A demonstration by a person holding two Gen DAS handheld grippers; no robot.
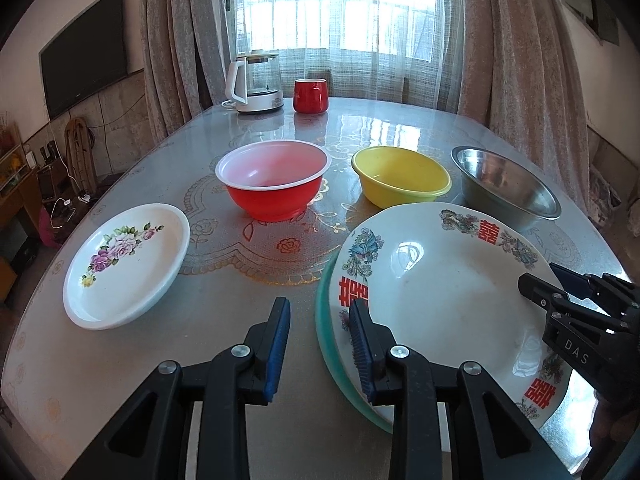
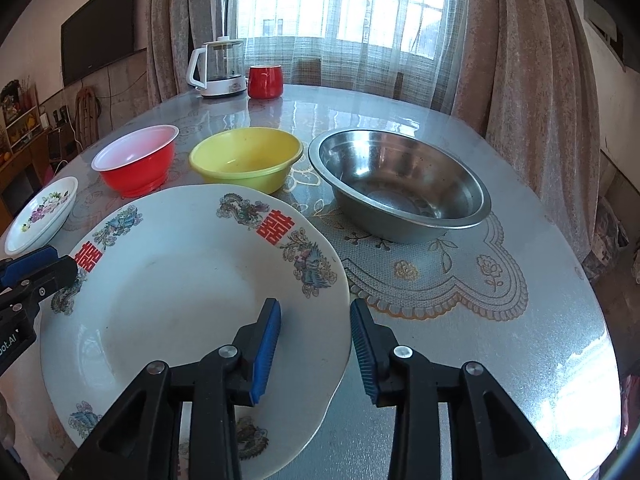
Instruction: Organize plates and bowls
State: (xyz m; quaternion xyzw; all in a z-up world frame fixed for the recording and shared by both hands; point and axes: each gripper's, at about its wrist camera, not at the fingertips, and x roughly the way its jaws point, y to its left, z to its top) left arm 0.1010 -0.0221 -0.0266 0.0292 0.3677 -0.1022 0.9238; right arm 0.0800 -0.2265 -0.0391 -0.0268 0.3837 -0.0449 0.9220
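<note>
While the large white plate with red double-happiness characters sits at the near edge of the table, resting on a green-rimmed plate of which only the left rim shows, my two grippers flank it. My left gripper is spread apart, one finger over the bare table and the other over the plate's left rim, gripping nothing. My right gripper is likewise released, its jaws straddling the plate's right rim without closing on it. Further left along the near edge lies the small white plate with a pink flower print, well apart from the stack. Across the middle of the table stand three bowls in a row, upright and separate: red bowl, yellow bowl, steel bowl toward the right edge. At the far edge, a glass kettle stands just beside a red mug.
</note>
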